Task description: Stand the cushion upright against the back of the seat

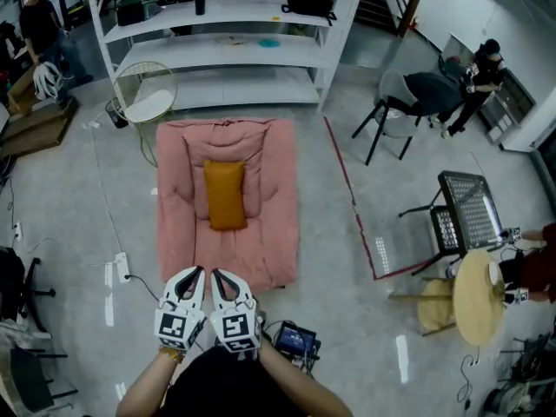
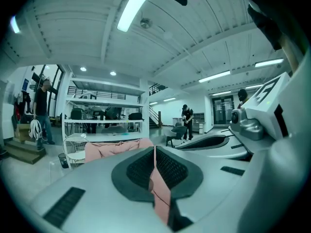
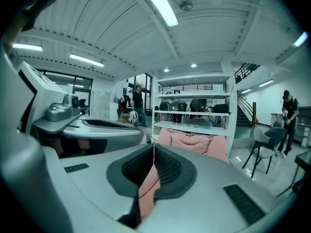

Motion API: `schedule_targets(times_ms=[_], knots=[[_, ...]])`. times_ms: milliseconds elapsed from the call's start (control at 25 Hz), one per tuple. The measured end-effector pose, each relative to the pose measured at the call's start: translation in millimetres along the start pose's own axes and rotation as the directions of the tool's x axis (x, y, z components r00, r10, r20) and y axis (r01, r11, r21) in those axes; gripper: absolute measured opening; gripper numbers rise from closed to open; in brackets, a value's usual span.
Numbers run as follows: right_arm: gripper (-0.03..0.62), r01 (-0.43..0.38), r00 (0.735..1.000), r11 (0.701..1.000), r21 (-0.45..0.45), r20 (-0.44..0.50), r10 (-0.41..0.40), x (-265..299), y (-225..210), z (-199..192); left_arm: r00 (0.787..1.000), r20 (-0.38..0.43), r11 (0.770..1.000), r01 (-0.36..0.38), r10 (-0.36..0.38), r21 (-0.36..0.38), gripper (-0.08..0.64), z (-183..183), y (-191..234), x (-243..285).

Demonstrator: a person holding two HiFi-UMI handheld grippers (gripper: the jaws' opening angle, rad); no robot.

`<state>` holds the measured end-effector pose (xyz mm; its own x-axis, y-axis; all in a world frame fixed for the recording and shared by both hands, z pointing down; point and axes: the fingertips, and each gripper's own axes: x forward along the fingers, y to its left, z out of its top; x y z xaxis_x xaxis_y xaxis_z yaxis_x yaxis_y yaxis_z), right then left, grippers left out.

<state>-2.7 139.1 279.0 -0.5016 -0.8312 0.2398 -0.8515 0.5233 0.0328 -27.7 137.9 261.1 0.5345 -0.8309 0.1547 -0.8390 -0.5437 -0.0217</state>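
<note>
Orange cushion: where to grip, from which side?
The orange cushion lies flat on the pink seat, long axis pointing away. So probably pinch its near short edge, one corner per gripper, from the seat's near end, where the left gripper and right gripper are, jaws shut.

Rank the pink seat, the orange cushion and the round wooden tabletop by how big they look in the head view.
Pink seat, by far the largest.
Round wooden tabletop and orange cushion look about alike; not ranked.
</note>
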Motion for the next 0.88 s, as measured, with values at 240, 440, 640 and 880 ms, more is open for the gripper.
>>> schedule_targets(times_ms=[240,440,640,880], knots=[[0.017,0.069,0.998,0.997,-0.029,0.003,-0.069,-26,40,8,0.999,0.040,0.999,0.033,-0.032,-0.025,0.023,3,5,-50],[0.017,0.070,0.997,0.997,-0.043,0.024,-0.069,-48,77,9,0.999,0.046,1.000,0.020,-0.019,-0.024,0.023,-1,7,-90],[0.017,0.065,0.997,0.997,-0.032,0.039,-0.064,-85,90,5,0.998,0.065,1.000,-0.022,0.023,-0.020,0.023,-1,-13,-126],[0.015,0.056,0.998,0.998,-0.022,0.040,-0.055,-151,90,-16,0.998,0.037,0.998,-0.057,0.057,-0.002,0.023,-9,-77,-163]])
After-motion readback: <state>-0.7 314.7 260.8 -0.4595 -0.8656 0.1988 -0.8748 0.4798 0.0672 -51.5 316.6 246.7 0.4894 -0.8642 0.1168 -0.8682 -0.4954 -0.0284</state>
